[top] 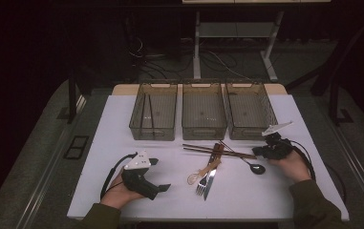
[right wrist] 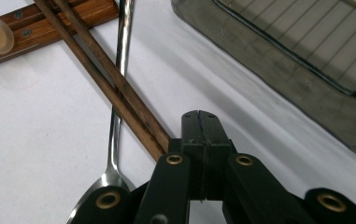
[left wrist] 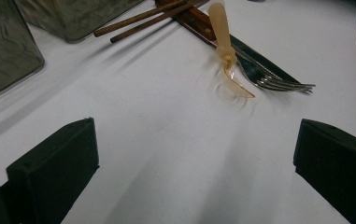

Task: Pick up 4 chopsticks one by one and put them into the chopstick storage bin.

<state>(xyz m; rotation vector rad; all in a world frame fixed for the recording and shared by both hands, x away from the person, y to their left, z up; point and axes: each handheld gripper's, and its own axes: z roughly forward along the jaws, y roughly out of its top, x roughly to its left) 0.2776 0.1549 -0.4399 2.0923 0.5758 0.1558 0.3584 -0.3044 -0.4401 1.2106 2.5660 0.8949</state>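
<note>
Two grippers are ours to work with, and we take the table from left to right. Our left gripper [top: 156, 174] rests low at the near left of the white table [top: 122, 124], jaws spread wide with nothing between them; in the left gripper view the translucent orange plastic spoon [left wrist: 226, 51] lies ahead of it and to the right, across the fork [left wrist: 274, 81] and the wooden-handled knife [left wrist: 199, 23]. Further back stand three clear bins [top: 204, 116] in a row, the left one seeming to hold a pair of dark sticks already. At the middle sits the cutlery pile, with the brown chopsticks [top: 218, 150] running nearly crosswise, left to right, their right ends reaching toward our right gripper [top: 264, 151]. That gripper has its jaws pressed together and empty, its tip just beside the chopstick ends [right wrist: 138, 122] and the metal spoon [top: 256, 168]. We judge the right hand far nearer to the chopsticks: they stretch away leftward from its tip, so it would need to open before closing across them.
</note>
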